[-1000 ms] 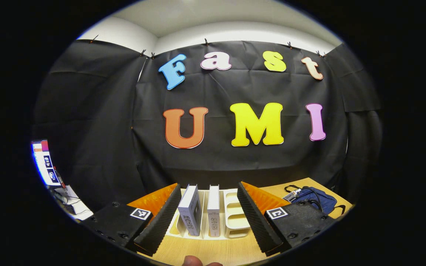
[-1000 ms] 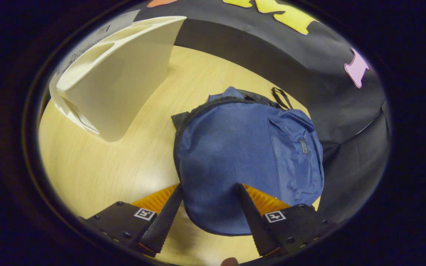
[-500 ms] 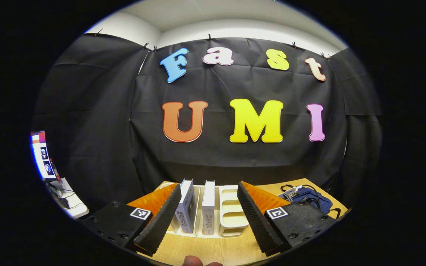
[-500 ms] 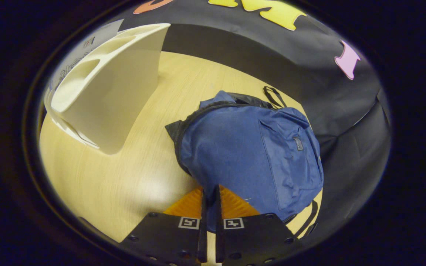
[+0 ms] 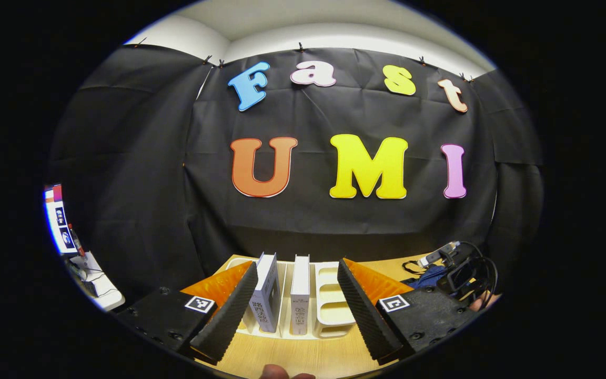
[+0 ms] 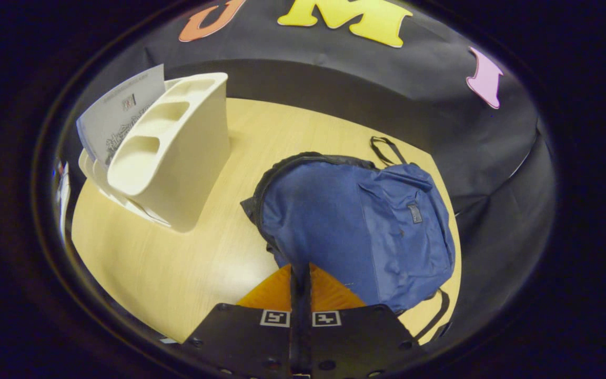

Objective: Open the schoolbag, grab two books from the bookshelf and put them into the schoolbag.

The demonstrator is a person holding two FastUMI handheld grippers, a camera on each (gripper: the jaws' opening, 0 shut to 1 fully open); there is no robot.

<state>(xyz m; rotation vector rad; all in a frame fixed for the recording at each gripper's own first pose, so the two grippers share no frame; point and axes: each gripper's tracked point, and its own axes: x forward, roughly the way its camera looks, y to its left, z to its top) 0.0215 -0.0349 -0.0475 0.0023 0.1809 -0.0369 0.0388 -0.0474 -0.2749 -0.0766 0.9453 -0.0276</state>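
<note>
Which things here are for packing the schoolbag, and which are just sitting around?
For the job:
- blue schoolbag, its near edge pinched by the right gripper
- two books standing in the white bookshelf
- left gripper, open, facing the books

Just sitting around:
- screen and white side table at far left
- wooden table underneath

Left gripper view: low over the table (image 5: 292, 358), level, facing the bookshelf (image 5: 329, 300) from near. Right gripper view: above the bookshelf's (image 6: 177, 152) right side, tilted down, close over the schoolbag (image 6: 355, 226). Shared: bookshelf, schoolbag (image 5: 429, 276), tabletop.
</note>
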